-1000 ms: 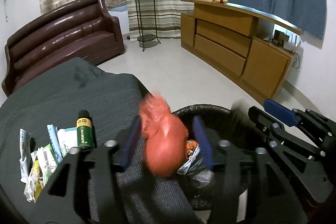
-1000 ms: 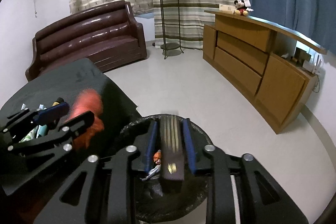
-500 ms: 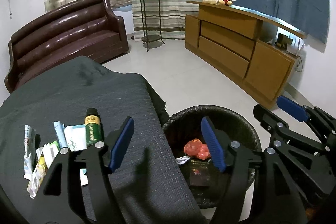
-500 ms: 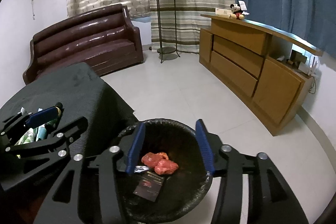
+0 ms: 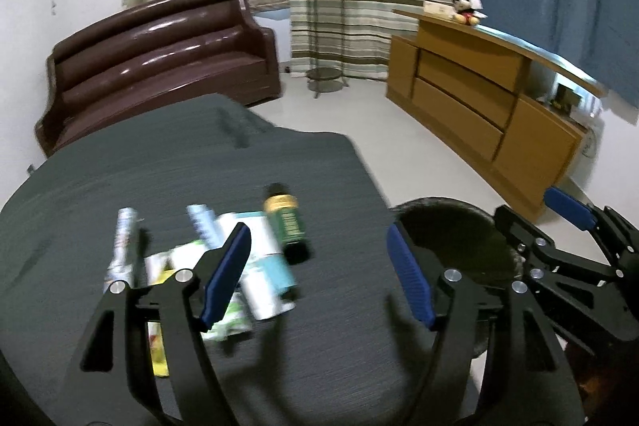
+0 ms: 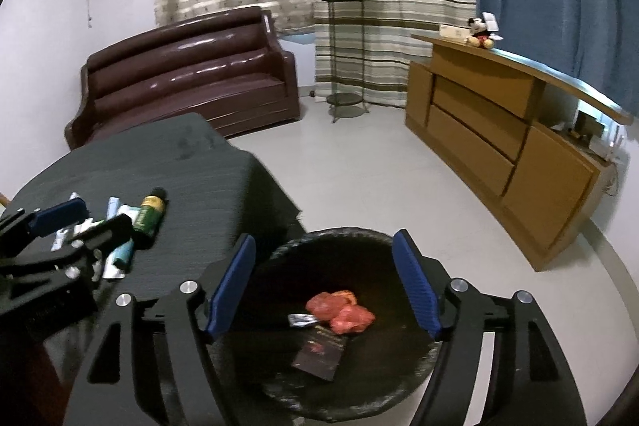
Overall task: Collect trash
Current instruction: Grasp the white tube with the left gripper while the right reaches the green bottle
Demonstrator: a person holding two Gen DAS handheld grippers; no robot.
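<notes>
A black-lined trash bin (image 6: 279, 378) stands on the floor by the table. A crumpled red bag (image 6: 343, 312), a dark flat box (image 6: 319, 354) and a small wrapper (image 6: 300, 320) lie in it. My right gripper (image 6: 324, 284) hovers over the bin, its jaws opening with nothing between them. My left gripper (image 5: 319, 272) is over the grey tablecloth (image 5: 159, 186), jaws opening and empty, just right of a pile of wrappers and tubes (image 5: 255, 266) and a green bottle (image 5: 285, 222). The bin rim (image 5: 443, 210) shows at the right in the left wrist view.
A brown sofa (image 6: 187, 78) stands behind the table. A wooden cabinet (image 6: 507, 146) with a plush toy (image 6: 481, 30) runs along the right wall. A plant stand (image 6: 343, 54) stands by the striped curtains. White tiled floor (image 6: 379, 178) lies between them.
The left gripper dropped the red bag into the bin and swung left over the table. The right gripper let go of the dark box, which now lies in the bin, and its jaws widened.
</notes>
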